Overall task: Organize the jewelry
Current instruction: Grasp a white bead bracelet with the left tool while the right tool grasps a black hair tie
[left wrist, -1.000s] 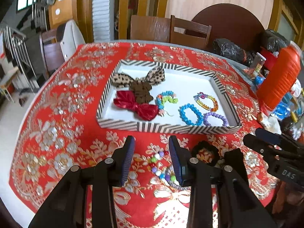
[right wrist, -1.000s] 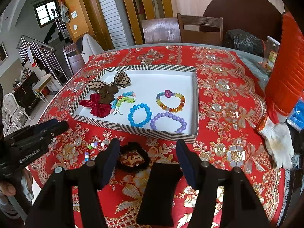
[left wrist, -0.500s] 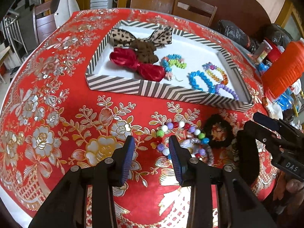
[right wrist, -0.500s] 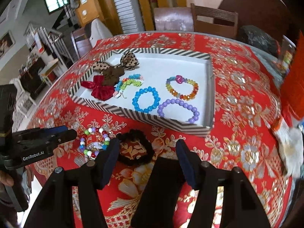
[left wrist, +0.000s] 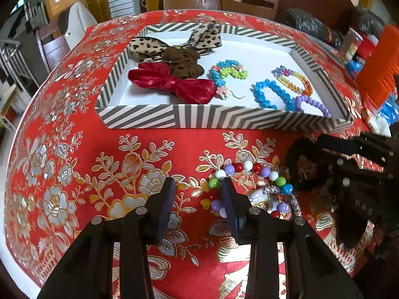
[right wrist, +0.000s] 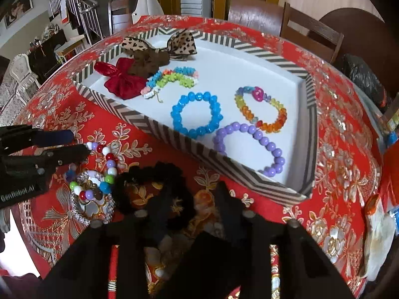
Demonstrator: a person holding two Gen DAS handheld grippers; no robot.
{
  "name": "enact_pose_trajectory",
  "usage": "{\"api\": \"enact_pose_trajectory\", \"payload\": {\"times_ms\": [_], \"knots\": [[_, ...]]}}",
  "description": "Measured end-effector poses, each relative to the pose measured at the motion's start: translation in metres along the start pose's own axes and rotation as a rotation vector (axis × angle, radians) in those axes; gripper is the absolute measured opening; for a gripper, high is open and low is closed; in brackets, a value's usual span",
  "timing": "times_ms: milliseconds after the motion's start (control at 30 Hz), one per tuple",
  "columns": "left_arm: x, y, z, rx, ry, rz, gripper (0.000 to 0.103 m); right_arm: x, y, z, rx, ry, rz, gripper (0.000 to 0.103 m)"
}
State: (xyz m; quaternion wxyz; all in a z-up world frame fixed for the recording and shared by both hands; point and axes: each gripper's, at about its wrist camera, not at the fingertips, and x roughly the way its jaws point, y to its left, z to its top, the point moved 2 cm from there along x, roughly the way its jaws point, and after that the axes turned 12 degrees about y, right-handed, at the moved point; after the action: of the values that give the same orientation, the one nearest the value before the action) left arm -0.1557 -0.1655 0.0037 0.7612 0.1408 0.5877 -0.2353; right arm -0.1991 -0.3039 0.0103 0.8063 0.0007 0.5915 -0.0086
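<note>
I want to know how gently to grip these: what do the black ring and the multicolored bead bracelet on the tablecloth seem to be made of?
Black ring: apparently soft fabric, a matte, ruffled scrunchie with a puckered outline. Multicolored bead bracelet: round beads with glossy highlights, probably hard plastic, possibly glass.

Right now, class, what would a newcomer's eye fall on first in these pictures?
The striped tray at the middle of the red cloth, holding bows at its left and bright bracelets at its right. In front of it, a multicolored bead bracelet lies by the open left tongs, and a black scrunchie by the open right tongs.
</note>
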Motion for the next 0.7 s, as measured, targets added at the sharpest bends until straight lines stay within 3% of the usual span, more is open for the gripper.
{"api": "enact_pose_trajectory", "payload": {"times_ms": [67,100,367,433,467,700], "knots": [[-0.003,-0.001,-0.001,0.011,0.025,-0.083,0.039,0.000,0.000,0.000,-0.003,-0.003,-0.004,0.012],[-0.004,-0.001,-0.001,0.014,0.030,-0.115,0.039,-0.001,-0.001,0.000,-0.004,-0.004,-0.005,0.011],[0.000,-0.006,0.002,0.040,0.026,-0.059,0.039,-0.002,-0.008,-0.002,0.030,-0.022,0.033,0.007],[0.002,-0.007,0.004,0.047,0.005,-0.069,0.025,-0.005,-0.008,-0.002,0.037,-0.036,0.039,0.006],[0.003,-0.006,0.005,0.049,0.002,-0.078,0.010,-0.009,-0.009,-0.002,0.042,-0.044,0.047,0.006],[-0.019,0.001,0.004,0.045,-0.023,-0.164,0.010,-0.038,-0.014,-0.005,0.066,-0.105,0.077,0.006]]}}
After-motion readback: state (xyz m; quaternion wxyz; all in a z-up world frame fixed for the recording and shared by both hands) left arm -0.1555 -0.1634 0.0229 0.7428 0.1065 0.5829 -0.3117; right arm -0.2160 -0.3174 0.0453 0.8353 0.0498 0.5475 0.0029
